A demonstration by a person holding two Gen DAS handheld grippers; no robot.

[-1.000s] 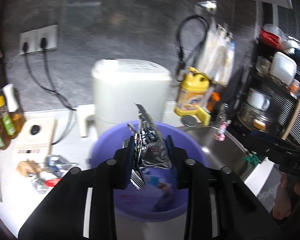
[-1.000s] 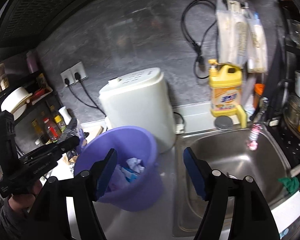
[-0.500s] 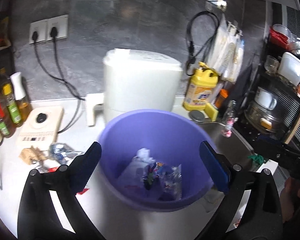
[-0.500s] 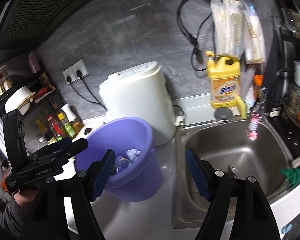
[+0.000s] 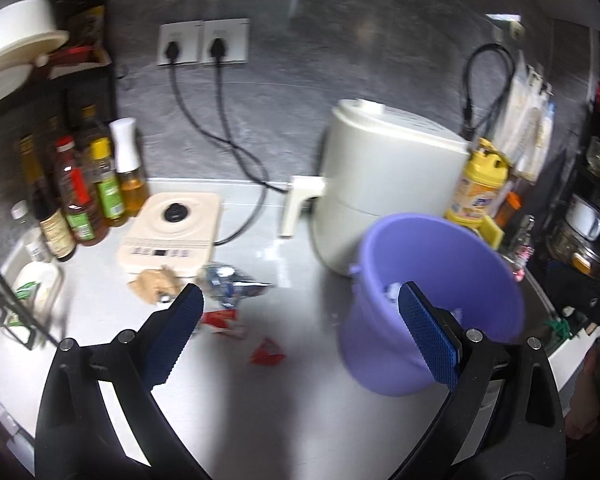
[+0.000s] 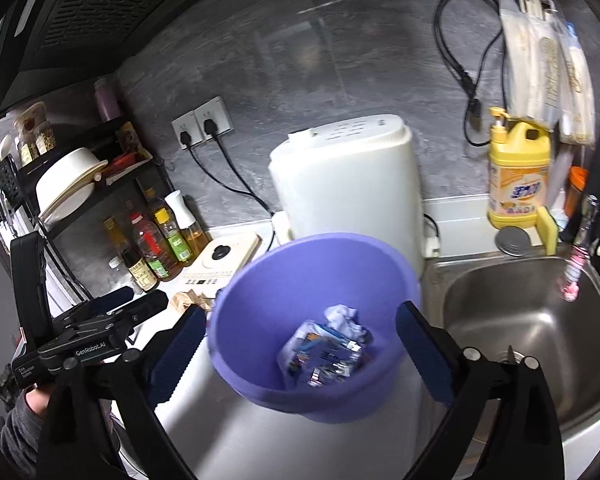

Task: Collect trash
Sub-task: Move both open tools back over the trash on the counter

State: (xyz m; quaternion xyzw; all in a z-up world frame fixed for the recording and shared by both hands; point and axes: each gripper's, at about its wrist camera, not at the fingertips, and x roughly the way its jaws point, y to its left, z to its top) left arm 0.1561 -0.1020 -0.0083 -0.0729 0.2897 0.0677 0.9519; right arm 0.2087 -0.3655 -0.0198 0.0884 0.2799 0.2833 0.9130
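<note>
Silver and red wrappers (image 5: 235, 304) lie on the steel counter (image 5: 283, 412) left of the purple bucket (image 5: 440, 304), just beyond the left gripper (image 5: 300, 320), the nearer 1. Its jaws gape empty; the right gripper (image 6: 300, 344), just opened wider, empty, faces the bucket.

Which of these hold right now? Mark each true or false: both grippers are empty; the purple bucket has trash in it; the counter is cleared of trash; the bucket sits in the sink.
1. Both the left gripper and the right gripper are empty: true.
2. The purple bucket holds trash: true, wrappers lie inside.
3. The counter is cleared: false, a red scrap and a crumpled brown paper remain.
4. The bucket sits in the sink: false, it stands on the counter beside it.
</note>
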